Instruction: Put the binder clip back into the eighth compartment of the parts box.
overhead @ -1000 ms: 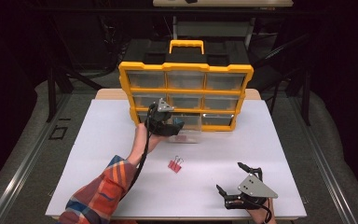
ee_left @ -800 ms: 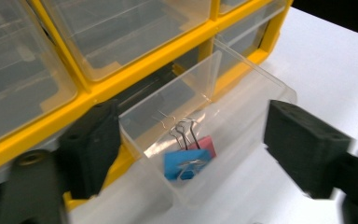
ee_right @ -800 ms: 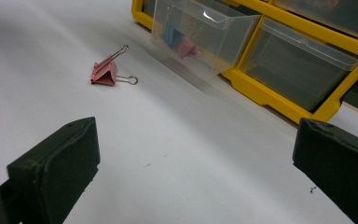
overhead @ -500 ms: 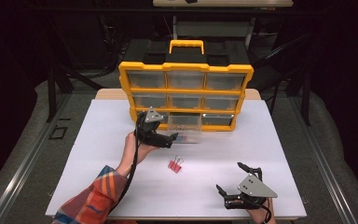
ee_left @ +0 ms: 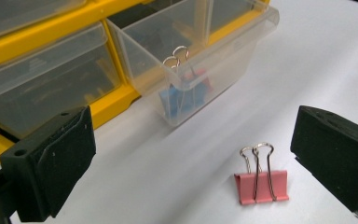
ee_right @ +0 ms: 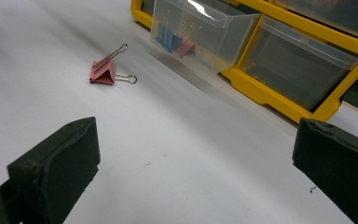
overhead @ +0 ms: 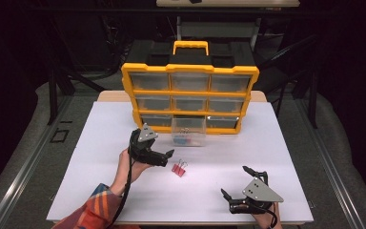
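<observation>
— Two hand-held grippers: what are they doing?
— Left hand-held gripper (overhead: pixel 170 153), jaws just spread wide and holding nothing, hovers mid-tabletop (overhead: pixel 100 143) beside a pink binder clip (overhead: pixel 178 167). Right hand-held gripper (overhead: pixel 234 181) gapes empty near the front right corner.
— And the clip?
— Lying on the tabletop, just before a pulled-out clear drawer (overhead: pixel 188 130) of the yellow organizer (overhead: pixel 189 69) at the far edge.

Yellow organiser (overhead: pixel 190 90) at table's (overhead: pixel 76 181) far edge, drawers shut.
</observation>
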`<move>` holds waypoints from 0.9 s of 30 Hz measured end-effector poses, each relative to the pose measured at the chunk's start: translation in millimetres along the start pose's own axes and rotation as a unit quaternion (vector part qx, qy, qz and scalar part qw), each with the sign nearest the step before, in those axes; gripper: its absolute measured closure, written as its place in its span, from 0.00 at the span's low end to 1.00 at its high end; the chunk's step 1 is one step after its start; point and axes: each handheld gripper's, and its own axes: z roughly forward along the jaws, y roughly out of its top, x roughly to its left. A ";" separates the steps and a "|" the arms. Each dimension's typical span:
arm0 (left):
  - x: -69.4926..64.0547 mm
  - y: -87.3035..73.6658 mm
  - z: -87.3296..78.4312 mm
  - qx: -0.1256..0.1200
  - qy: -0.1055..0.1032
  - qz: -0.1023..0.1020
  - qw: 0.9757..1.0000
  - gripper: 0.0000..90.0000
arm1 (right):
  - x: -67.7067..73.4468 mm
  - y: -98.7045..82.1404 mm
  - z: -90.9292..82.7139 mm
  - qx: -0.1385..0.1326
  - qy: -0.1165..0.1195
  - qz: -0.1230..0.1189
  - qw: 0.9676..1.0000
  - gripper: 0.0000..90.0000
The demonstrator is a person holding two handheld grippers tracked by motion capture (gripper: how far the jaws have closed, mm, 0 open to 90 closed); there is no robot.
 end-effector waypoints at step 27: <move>-31.0 -35.2 21.4 0.031 -0.030 0.008 0.999 0.00 | -1.6 -0.3 -1.1 -0.001 -0.001 0.000 1.000 0.00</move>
